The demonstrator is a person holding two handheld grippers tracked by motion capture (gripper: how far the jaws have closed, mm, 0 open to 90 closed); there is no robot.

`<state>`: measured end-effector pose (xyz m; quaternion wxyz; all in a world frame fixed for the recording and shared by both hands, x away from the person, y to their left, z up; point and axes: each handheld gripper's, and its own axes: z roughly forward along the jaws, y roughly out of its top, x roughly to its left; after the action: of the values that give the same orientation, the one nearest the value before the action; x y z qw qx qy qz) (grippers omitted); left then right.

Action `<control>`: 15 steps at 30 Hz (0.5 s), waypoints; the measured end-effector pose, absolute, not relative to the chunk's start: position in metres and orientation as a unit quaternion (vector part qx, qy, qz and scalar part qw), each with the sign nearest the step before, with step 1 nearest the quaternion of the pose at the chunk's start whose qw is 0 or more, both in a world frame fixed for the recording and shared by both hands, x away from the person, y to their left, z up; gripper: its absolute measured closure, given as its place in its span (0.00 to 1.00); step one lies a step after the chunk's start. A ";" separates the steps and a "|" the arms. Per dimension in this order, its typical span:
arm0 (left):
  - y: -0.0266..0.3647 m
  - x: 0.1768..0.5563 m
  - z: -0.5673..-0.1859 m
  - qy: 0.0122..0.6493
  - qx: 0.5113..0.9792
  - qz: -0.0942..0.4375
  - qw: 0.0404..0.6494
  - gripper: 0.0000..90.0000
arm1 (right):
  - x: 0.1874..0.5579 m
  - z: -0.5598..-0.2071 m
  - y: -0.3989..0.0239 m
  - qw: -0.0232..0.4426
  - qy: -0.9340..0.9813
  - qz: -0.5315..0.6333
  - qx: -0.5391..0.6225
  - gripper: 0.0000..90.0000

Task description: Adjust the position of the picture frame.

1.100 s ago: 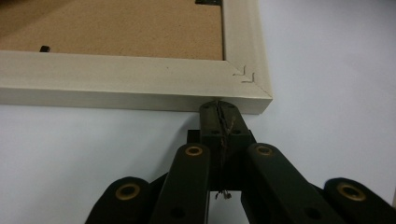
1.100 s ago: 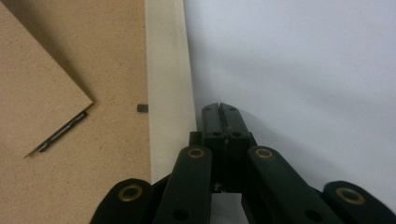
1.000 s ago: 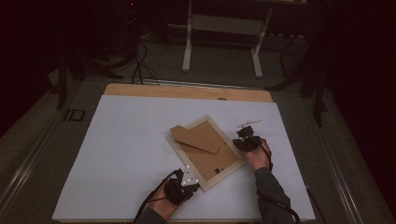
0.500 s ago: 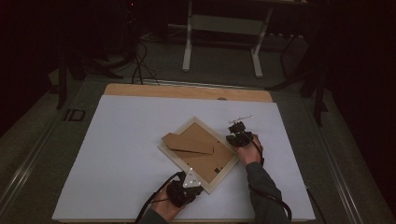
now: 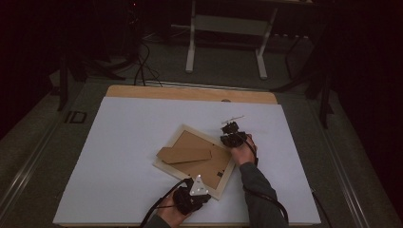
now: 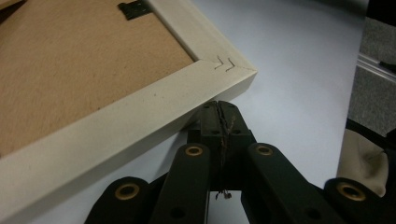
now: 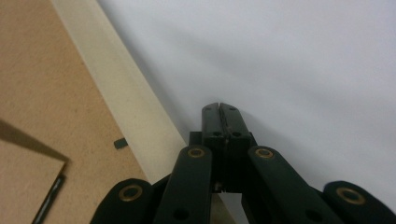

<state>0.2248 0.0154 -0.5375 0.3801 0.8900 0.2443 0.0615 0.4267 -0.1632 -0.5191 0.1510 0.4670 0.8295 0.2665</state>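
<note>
Nearest to us, down around 6 o'clock on the desk (image 5: 119,156), we've got the left gripper (image 5: 196,189) parked right at the near corner of the picture frame (image 5: 196,160). Its jaws are fully closed with nothing between them, and in the left gripper view the tips (image 6: 218,112) sit tucked up against the frame's cream corner with the little staples (image 6: 225,63). Our read is that it's there as a stop, so the frame can pivot or slide without skating off toward us.

The frame itself lies face down near the middle of the white desk, turned to a diamond angle, brown backing board (image 5: 202,156) up. The cardboard easel stand (image 5: 184,155) is splayed out toward 9 o'clock, lying flat or close to it across the back, which is why the thing is flat instead of standing. A small black turn clip (image 6: 134,8) holds the backing in near that corner.

Farther out, at about 2 o'clock from the frame's centre, the right gripper (image 5: 230,132) is pinched closed too, holding nothing. In the right gripper view its tips (image 7: 219,116) are just beside the outer edge of the cream moulding (image 7: 126,98), on the white desk surface; we can't tell if they actually touch the wood. Looks to us like a closed-tip nudge against that edge, so both grippers are working as pushers, not pinchers.
</note>
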 end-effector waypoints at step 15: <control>0.012 0.222 -0.539 0.232 0.890 0.049 0.389 1.00 | 0.425 -0.522 -0.145 0.155 0.833 0.285 0.449 1.00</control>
<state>0.2222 0.0123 -0.5386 0.3889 0.8902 0.2324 0.0490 0.4254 -0.1448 -0.5218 0.1546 0.4488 0.8329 0.2845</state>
